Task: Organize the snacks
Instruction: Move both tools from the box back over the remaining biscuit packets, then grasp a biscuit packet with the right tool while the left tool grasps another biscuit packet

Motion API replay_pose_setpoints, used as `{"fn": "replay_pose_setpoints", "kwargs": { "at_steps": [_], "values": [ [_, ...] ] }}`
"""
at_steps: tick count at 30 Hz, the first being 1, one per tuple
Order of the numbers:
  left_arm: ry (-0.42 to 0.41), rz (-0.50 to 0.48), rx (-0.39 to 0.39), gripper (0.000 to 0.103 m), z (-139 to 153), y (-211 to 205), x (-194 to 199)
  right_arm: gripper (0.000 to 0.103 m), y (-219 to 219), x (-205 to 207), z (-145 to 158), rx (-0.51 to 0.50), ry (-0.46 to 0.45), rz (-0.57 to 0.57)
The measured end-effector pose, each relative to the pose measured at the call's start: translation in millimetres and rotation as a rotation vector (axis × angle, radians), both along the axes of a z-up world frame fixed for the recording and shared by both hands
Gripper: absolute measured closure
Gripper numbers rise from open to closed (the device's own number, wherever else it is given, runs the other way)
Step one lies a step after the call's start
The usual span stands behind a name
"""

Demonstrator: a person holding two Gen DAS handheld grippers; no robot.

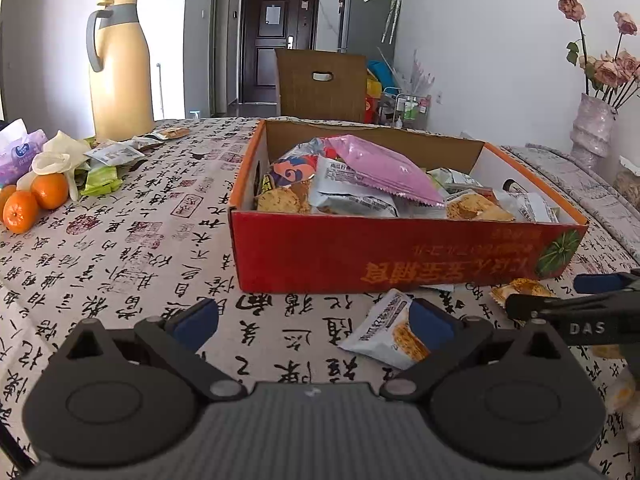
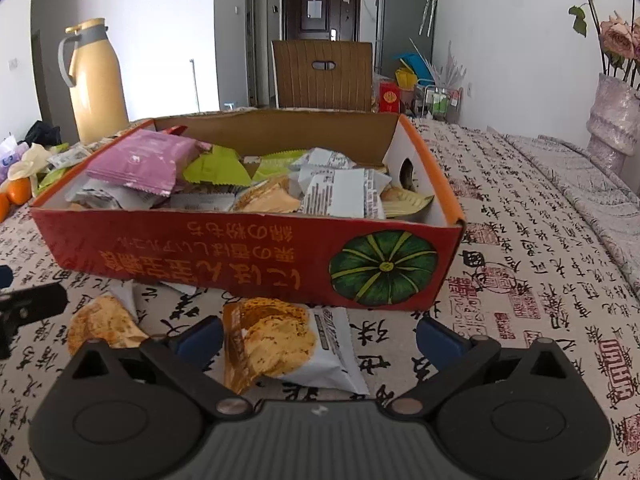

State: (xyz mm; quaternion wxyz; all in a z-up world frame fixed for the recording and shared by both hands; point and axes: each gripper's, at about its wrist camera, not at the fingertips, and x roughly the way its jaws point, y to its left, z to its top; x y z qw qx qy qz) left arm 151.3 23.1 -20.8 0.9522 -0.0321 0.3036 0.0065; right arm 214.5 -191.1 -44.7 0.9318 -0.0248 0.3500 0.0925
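A red cardboard box [image 1: 360, 256] full of snack packets stands on the table, a pink packet [image 1: 384, 168] on top; it also shows in the right wrist view [image 2: 224, 256]. My left gripper [image 1: 316, 320] is open and empty in front of the box, a white cracker packet [image 1: 384, 336] lying by its right finger. My right gripper [image 2: 320, 338] is open, its fingers either side of a cracker packet [image 2: 280, 344] on the table. Another packet [image 2: 100, 320] lies to its left. The right gripper's fingers [image 1: 560, 304] enter the left wrist view at right.
A yellow thermos jug [image 1: 120, 72], oranges [image 1: 36, 200], green and white snack packets [image 1: 104, 164] and a tissue pack [image 1: 20, 152] sit at the table's left. A vase of flowers [image 1: 592, 128] stands at the right. A chair [image 1: 320, 84] is behind the table.
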Motion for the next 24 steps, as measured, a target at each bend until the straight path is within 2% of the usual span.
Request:
{"fn": "replay_pose_setpoints", "kwargs": {
  "at_steps": [2,7,9,10,15,24],
  "values": [
    [0.005,0.000,-0.014,0.000,-2,2,1,0.004,2,3,-3,0.006,0.011,0.004],
    [0.018,0.003,-0.031,0.000,-4,4,4,0.020,5,3,-6,0.006,0.016,0.025],
    [0.016,0.001,-0.029,0.000,-4,4,2,0.038,5,2,-5,0.014,0.009,0.037],
    [0.016,0.001,-0.028,0.000,-4,3,2,0.038,6,1,-4,0.015,0.005,0.041],
    [0.018,0.003,-0.026,0.000,-5,3,3,0.053,4,-7,-1,0.015,-0.012,0.060],
    [0.040,-0.008,-0.005,0.000,-3,-2,5,0.055,-7,-40,15,0.007,-0.112,0.054]
  ]
}}
